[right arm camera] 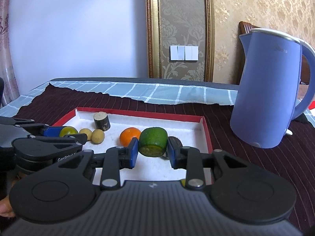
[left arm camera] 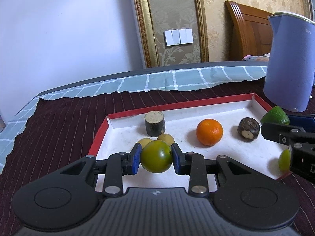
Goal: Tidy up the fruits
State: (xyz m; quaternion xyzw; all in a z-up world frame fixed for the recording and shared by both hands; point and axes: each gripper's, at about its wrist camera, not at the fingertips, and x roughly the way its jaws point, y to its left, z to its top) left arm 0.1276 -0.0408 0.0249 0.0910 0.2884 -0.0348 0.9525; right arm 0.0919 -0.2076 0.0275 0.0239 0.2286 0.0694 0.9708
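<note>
Left gripper (left arm camera: 156, 157) pinching green citrus (left arm camera: 156, 156), right gripper (right arm camera: 151, 148) pinching cut lime (right arm camera: 153, 144); lower gently into red-rimmed tray (left arm camera: 196, 103), apart from orange (left arm camera: 209, 131), before spreading jaws

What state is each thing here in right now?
Left gripper: shut on the green-yellow fruit.
Right gripper: shut on the cut green fruit.
Orange: whole, resting in the tray.
Kettle: upright, lid closed.
</note>
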